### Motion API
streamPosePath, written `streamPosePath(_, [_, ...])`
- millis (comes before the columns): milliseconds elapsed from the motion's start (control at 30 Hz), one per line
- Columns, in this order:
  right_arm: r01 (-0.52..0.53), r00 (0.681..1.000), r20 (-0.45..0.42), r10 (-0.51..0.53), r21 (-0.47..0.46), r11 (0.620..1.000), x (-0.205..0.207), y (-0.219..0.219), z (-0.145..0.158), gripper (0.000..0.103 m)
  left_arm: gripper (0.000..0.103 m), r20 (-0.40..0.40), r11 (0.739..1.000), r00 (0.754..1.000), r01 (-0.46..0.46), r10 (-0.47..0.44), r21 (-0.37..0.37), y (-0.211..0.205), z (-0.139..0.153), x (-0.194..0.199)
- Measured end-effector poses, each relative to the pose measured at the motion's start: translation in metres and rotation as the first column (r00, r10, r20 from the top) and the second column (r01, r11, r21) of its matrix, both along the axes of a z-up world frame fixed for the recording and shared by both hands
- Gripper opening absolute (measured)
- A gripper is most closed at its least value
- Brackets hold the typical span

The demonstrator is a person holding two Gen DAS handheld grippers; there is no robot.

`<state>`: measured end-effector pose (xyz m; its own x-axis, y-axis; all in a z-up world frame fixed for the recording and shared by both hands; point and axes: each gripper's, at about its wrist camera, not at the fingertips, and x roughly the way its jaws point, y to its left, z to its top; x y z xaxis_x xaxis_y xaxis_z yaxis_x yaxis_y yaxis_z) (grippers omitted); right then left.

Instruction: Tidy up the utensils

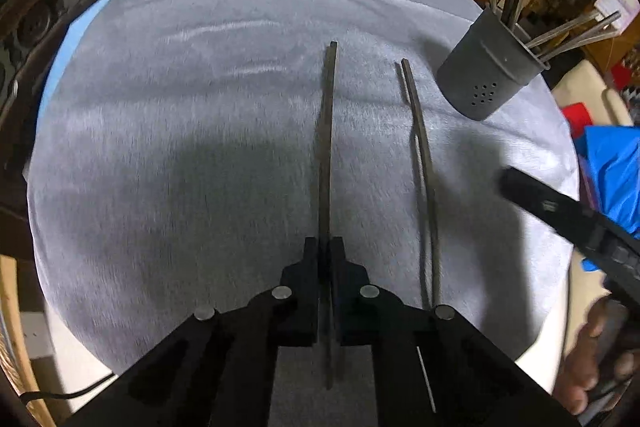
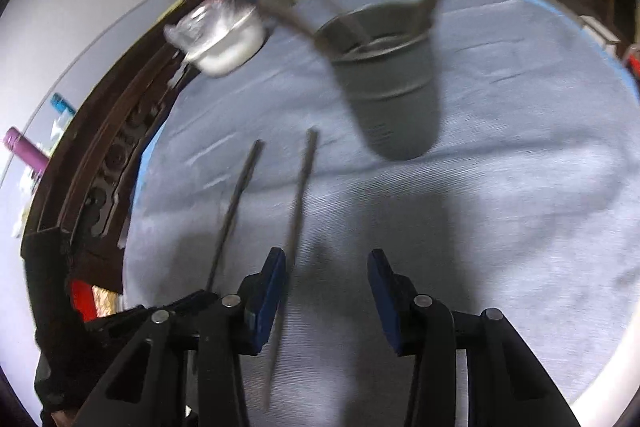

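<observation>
Left wrist view: left gripper [image 1: 325, 247] clamped on 1 chopstick [image 1: 327, 131], flat on tabletop [image 1: 180, 107]. Second chopstick [image 1: 422, 163] lies beside it; right gripper [image 2: 327, 267] part-open around it, no grip. Holder [image 1: 486, 75] already has several utensils (count unclear); 2 left.

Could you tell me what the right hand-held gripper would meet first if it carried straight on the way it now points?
Probably the grey cloth on the table: the right hand-held gripper points steeply down, jaws open, and the chopstick lies just left of that line. Depth is unclear.

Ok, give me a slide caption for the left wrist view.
Left hand-held gripper shut on one chopstick, another chopstick on the grey cloth beside the utensil cup.
</observation>
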<state>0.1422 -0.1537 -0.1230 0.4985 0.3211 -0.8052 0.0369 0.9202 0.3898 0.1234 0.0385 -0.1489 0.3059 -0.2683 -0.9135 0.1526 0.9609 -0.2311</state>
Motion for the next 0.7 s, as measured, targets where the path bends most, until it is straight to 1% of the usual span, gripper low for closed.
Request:
streamPosePath(100, [-0.031, 0.999, -0.034, 0.031, -0.008, 0.999, 0.009, 0.016, -0.008, 0.047, 0.006, -0.039, 0.999, 0.999, 0.007, -0.009, -0.045, 0.004, 0.001, -0.008])
streamPosePath(200, [-0.041, 0.997, -0.072, 0.04, -0.014, 0.999, 0.014, 0.024, -0.017, 0.047, 0.006, -0.053, 0.998, 0.999, 0.011, -0.014, -0.058, 0.004, 0.0, -0.014])
streamPosePath(267, [-0.046, 0.995, -0.084, 0.044, -0.024, 0.999, 0.014, 0.027, -0.022, 0.047, 0.006, -0.055, 0.998, 0.998, 0.009, -0.013, -0.059, 0.008, 0.0, -0.01])
streamPosePath(300, [-0.048, 0.995, -0.088, 0.046, -0.024, 0.999, 0.014, 0.028, -0.023, 0.045, 0.006, -0.055, 0.998, 0.998, 0.011, -0.014, -0.056, 0.008, 0.0, -0.011])
streamPosePath(333, [-0.049, 0.995, -0.093, 0.047, -0.023, 0.999, 0.015, 0.027, -0.025, 0.04, 0.006, -0.055, 0.999, 0.998, 0.014, -0.017, -0.053, 0.008, 0.001, -0.012])
streamPosePath(367, [-0.048, 0.993, -0.105, 0.046, -0.023, 0.999, 0.016, 0.027, -0.028, 0.04, 0.006, -0.055, 0.999, 0.998, 0.017, -0.019, -0.044, -0.004, 0.0, 0.001])
streamPosePath(433, [-0.044, 0.993, -0.115, 0.04, -0.025, 0.999, 0.017, 0.025, -0.031, 0.039, 0.006, -0.046, 1.0, 0.999, 0.019, -0.02, -0.023, -0.007, 0.001, 0.0])
streamPosePath(533, [-0.049, 0.993, -0.105, 0.044, -0.039, 0.998, 0.016, 0.027, -0.031, 0.038, 0.006, -0.032, 1.0, 0.999, 0.025, -0.025, 0.007, -0.012, 0.002, -0.001])
streamPosePath(633, [-0.049, 0.995, -0.093, 0.044, -0.05, 0.998, 0.015, 0.026, -0.031, 0.031, 0.007, -0.02, 0.999, 0.999, 0.027, -0.027, 0.026, -0.016, 0.007, -0.004])
streamPosePath(700, [-0.041, 0.995, -0.094, 0.037, -0.038, 0.998, 0.014, 0.023, -0.032, 0.029, 0.009, -0.012, 0.999, 1.0, 0.026, -0.025, 0.033, -0.015, 0.009, -0.005])
